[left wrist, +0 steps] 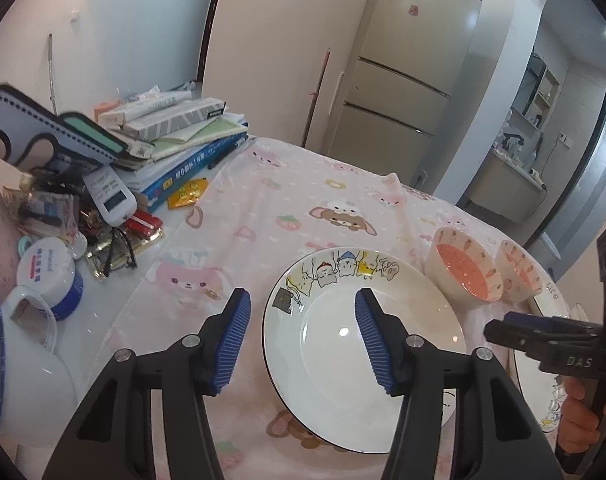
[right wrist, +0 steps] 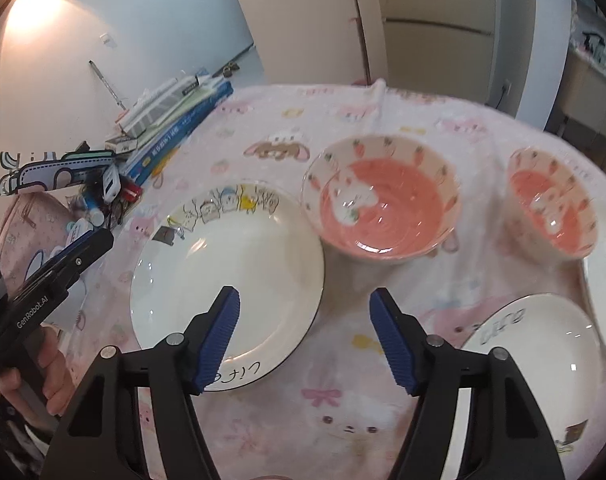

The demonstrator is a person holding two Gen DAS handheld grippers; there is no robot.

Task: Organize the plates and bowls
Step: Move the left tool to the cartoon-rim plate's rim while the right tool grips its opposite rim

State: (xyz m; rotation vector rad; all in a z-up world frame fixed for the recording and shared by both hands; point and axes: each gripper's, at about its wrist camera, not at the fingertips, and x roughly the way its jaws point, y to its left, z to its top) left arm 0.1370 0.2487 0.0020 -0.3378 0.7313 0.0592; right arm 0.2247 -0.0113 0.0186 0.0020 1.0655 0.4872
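While both tongs gape empty, left tongs [left wrist: 301,338] astride plate [left wrist: 335,364] rim, cartoon band far side, bowls [right wrist: 381,200] upright.

The cloth [right wrist: 343,420] on the worktop is pale pink, printed with cartoon rabbits, bears and strawberries. The left plate [right wrist: 239,264] is white with a thin dark rim and a row of cartoon animals. Both bowls, centre [right wrist: 383,196] and upper right [right wrist: 551,204], are coral-pink inside with a white rabbit and a carrot-patterned band. The fingers [left wrist: 231,344] have ribbed blue pads on black arms.
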